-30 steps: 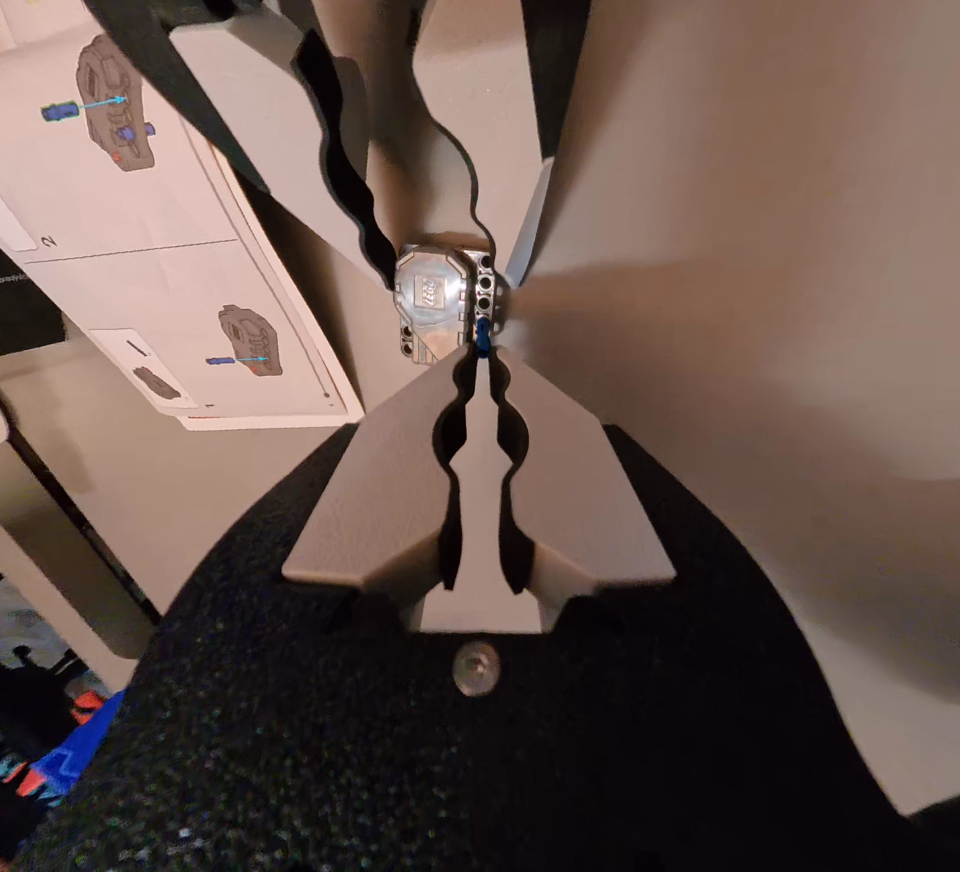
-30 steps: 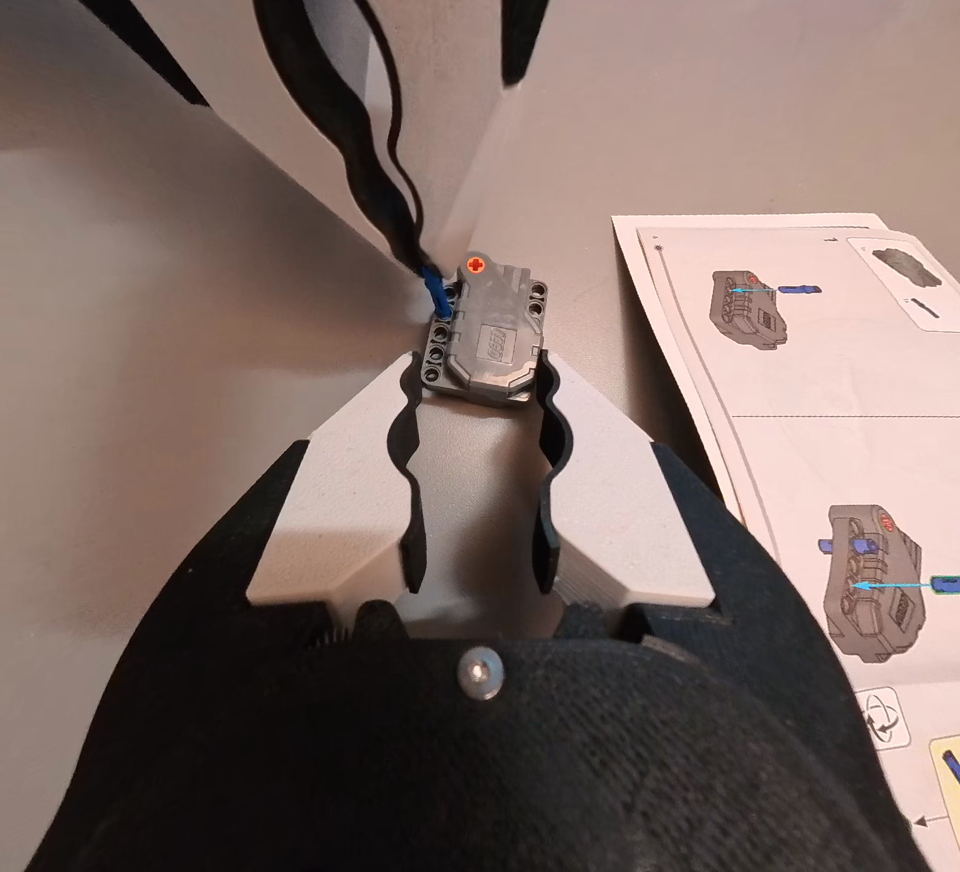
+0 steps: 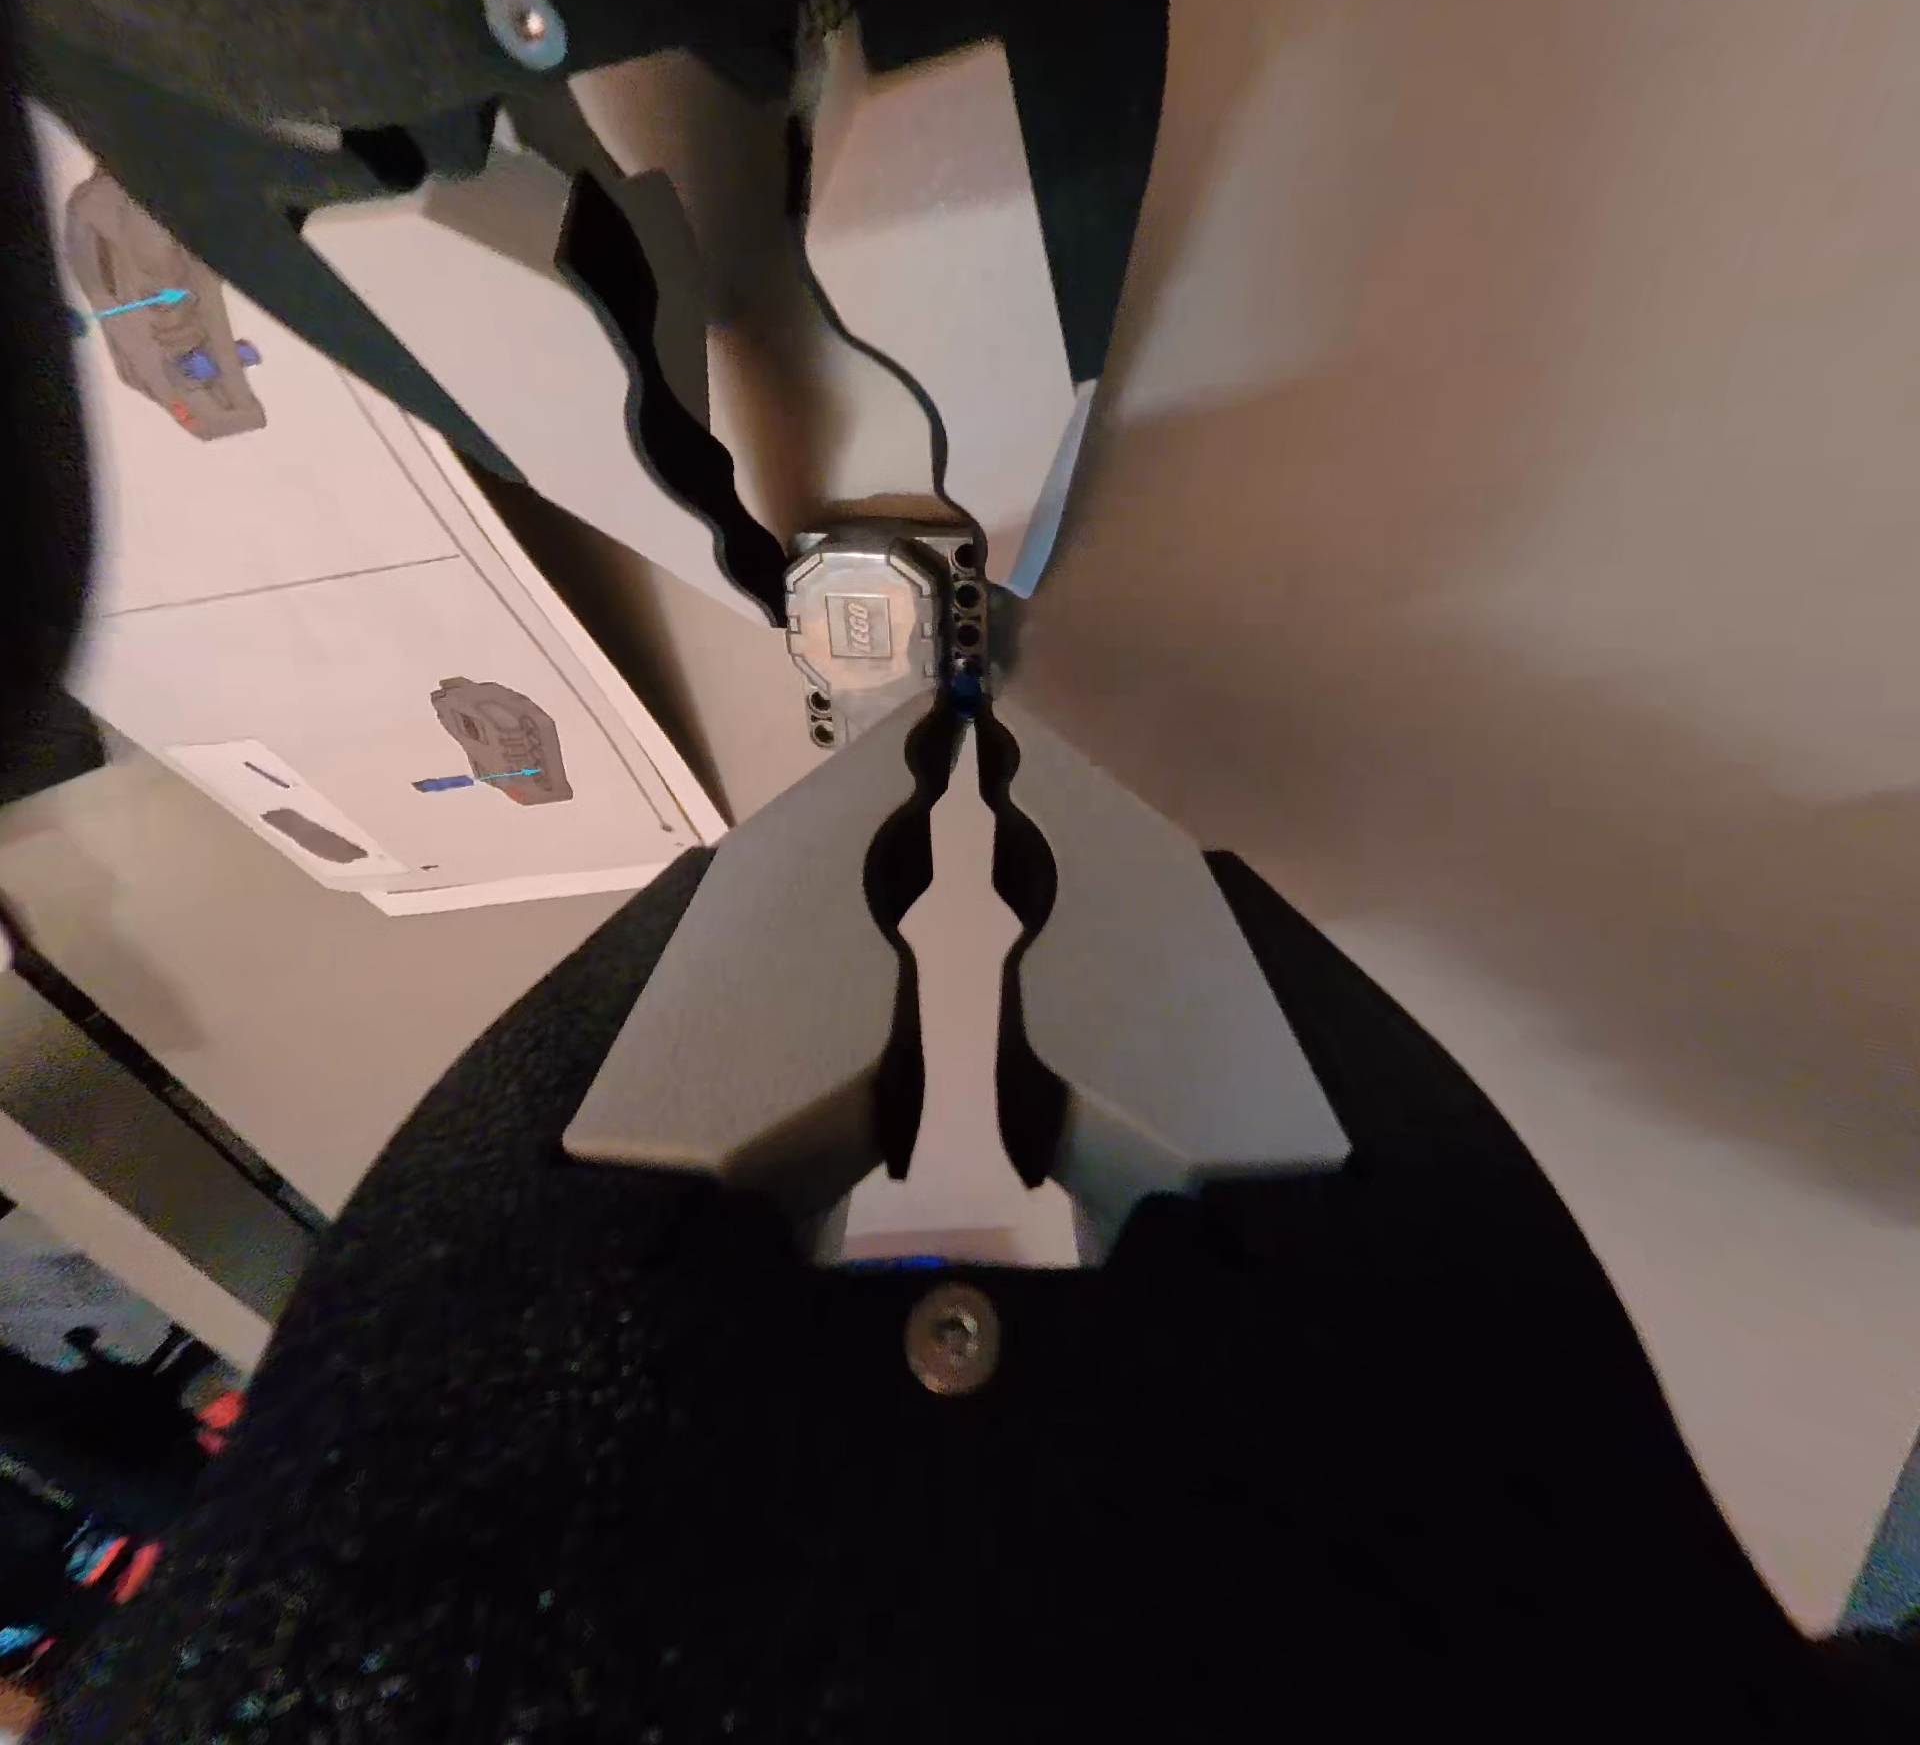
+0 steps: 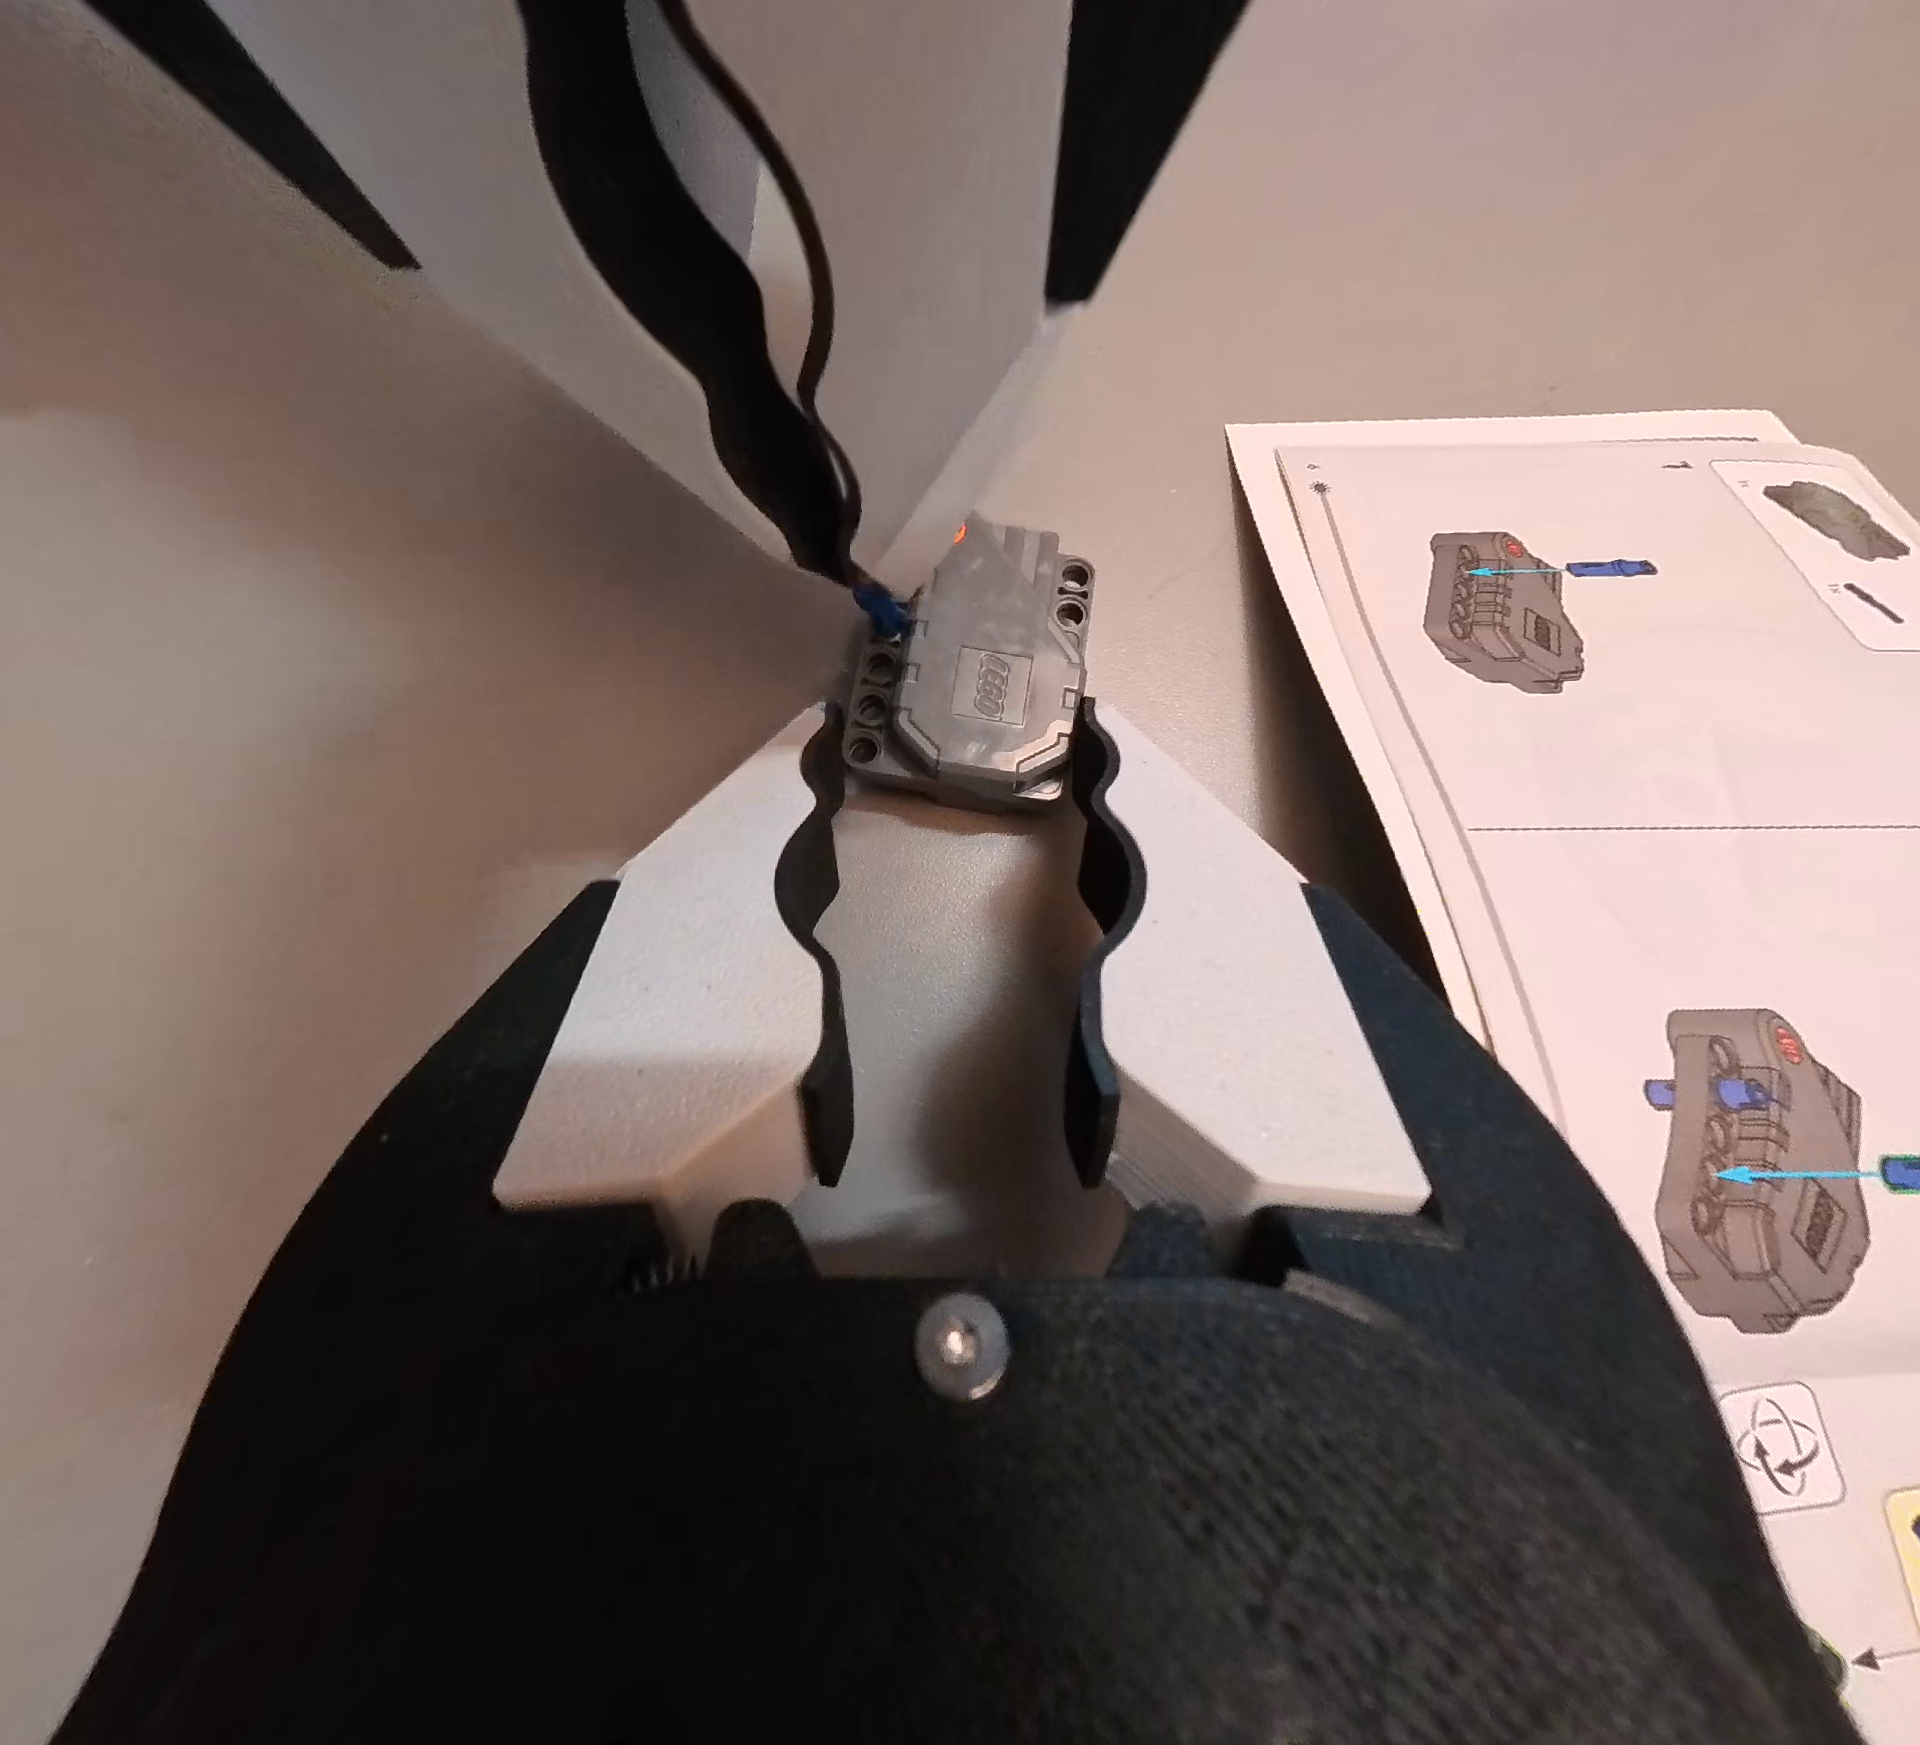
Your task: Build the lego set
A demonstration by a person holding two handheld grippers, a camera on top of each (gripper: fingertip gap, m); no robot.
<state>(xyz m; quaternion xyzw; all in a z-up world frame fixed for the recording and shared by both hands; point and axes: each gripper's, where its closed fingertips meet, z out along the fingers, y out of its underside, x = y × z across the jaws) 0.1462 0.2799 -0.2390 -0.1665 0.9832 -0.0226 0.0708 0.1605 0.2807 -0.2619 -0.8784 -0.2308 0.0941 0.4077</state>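
Pin axis in line with the end hole of the grey motor block [image 4: 961, 693]. Right gripper [image 4: 956, 755] clamps the block above the table [image 4: 260, 656]; left gripper [image 3: 964, 708] pinches the blue pin [image 4: 883, 609], tip at the hole.

A plain grey tabletop [image 4: 1507, 168] carries an open white instruction booklet [image 4: 1621, 760], lying flat at the right side in the right wrist view, its printed diagrams facing up.

Grey block [image 4: 977, 698], blue pin [image 4: 885, 606], white booklet [image 4: 1621, 760], black-and-grey tongs [image 4: 961, 739].
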